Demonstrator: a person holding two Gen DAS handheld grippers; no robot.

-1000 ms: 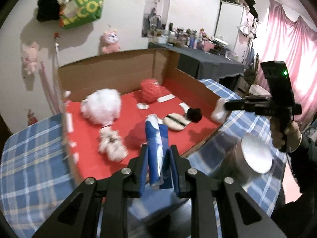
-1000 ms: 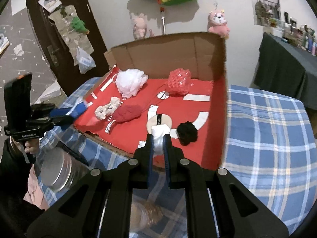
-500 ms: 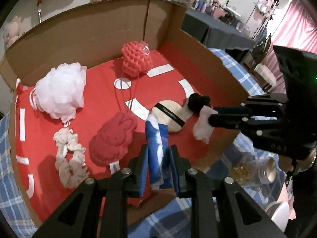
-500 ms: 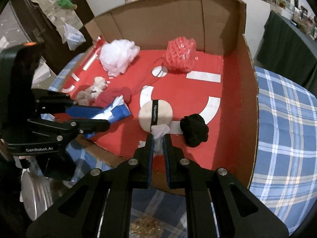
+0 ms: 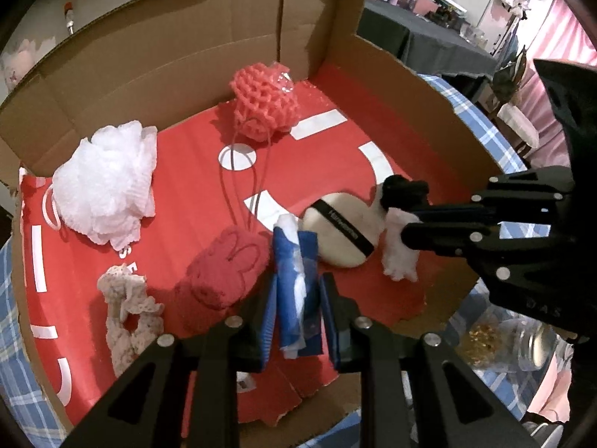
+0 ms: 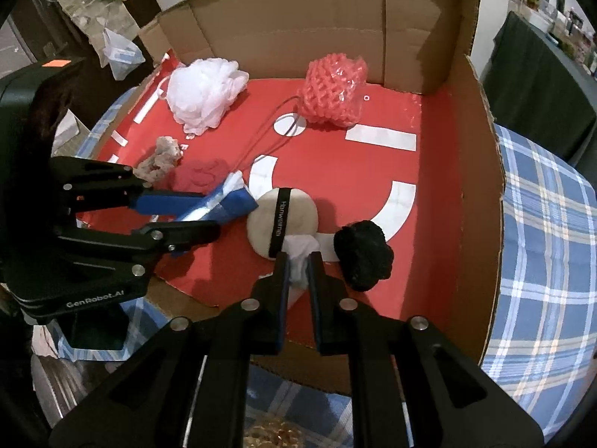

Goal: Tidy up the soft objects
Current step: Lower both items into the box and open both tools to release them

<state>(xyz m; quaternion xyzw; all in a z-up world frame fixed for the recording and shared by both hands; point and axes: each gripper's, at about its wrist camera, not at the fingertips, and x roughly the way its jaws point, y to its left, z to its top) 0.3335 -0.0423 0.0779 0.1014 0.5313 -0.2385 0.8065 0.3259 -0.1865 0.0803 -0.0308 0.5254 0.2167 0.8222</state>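
Both grippers are now hanging low over the cardboard box, nearer its red floor than a second ago. The left gripper is clamping one blue-and-white packet; the right gripper is pinching one white tuft. Six soft things are lying in the box: one white mesh puff, one coral net ball, one red cloth, one lace scrunchie, one cream powder puff and one black pom.
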